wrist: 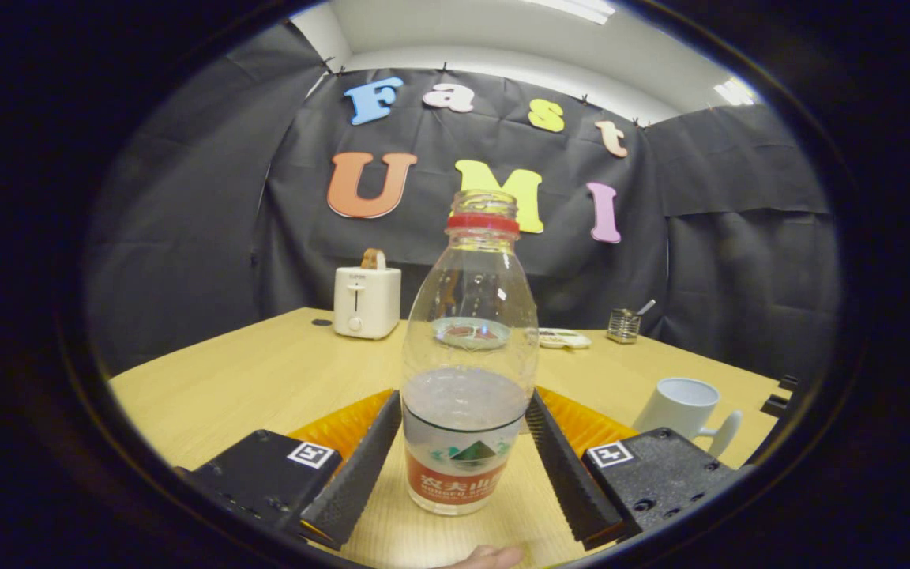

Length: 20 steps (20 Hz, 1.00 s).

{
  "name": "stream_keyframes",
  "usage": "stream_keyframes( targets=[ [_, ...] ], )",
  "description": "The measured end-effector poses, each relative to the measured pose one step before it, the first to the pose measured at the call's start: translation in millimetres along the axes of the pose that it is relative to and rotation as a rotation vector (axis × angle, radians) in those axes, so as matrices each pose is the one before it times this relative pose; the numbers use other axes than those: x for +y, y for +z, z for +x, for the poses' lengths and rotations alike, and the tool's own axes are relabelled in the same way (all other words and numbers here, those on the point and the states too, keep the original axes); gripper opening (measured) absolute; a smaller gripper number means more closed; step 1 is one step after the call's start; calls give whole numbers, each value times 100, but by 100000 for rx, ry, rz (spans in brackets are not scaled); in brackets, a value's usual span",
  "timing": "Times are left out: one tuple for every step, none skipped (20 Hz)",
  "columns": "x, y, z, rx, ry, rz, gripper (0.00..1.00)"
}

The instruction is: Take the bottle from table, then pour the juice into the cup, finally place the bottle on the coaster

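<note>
Your claw (464, 442) has the clear plastic bottle with the red neck ring (468, 348) standing right between its fingers on the pale wooden table (265, 379), and the pads look like they're touching its sides low down near the label, though I can't tell if they're really squeezing yet. No cap on it and it's maybe a third full of cloudy juice, so that's your risk: lift before the grip is firm and it'll slide or tip and slosh out the open mouth. Thin plastic also buckles if you clamp hard. The white ceramic mug (688, 411) sits off to the right, near the right finger, so swing wide or you'll clip it. White toaster (366, 300) is well behind, no worry there
</note>
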State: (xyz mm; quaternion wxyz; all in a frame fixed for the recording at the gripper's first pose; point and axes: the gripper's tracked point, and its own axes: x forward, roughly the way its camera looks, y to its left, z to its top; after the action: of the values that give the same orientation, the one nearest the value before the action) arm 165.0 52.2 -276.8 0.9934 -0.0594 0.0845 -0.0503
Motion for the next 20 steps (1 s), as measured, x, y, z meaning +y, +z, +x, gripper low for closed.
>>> stream_keyframes(
  targets=[
    [226,48,-113,1077,982,1348,94],
    [1,-165,374,919,313,1110,88],
    [-114,78,-130,1074,-27,908,82],
    [-177,15,-258,1050,318,1178,81],
    [124,159,-320,1028,987,1496,80],
    [-42,243,-311,749,513,1723,80],
    [52,498,-326,473,982,2193,80],
    [257,440,-351,465,1429,2412,80],
    [251,547,-182,431,1273,2287,80],
    [237,448,-330,764,1832,1657,80],
    [199,593,-275,639,1567,1803,80],
    [-107,521,-218,517,870,1678,80],
    [-114,589,-227,471,384,1293,80],
    [-210,328,-263,757,109,1606,80],
    [-91,467,-152,429,398,2270,80],
    [101,355,-211,166,572,2443,80],
    [105,163,-150,1050,1025,2750,80],
    [151,-114,-106,1002,1431,3085,80],
    [261,75,-93,425,1814,3707,80],
    [205,-71,-41,1208,1756,3700,80]
  ],
)
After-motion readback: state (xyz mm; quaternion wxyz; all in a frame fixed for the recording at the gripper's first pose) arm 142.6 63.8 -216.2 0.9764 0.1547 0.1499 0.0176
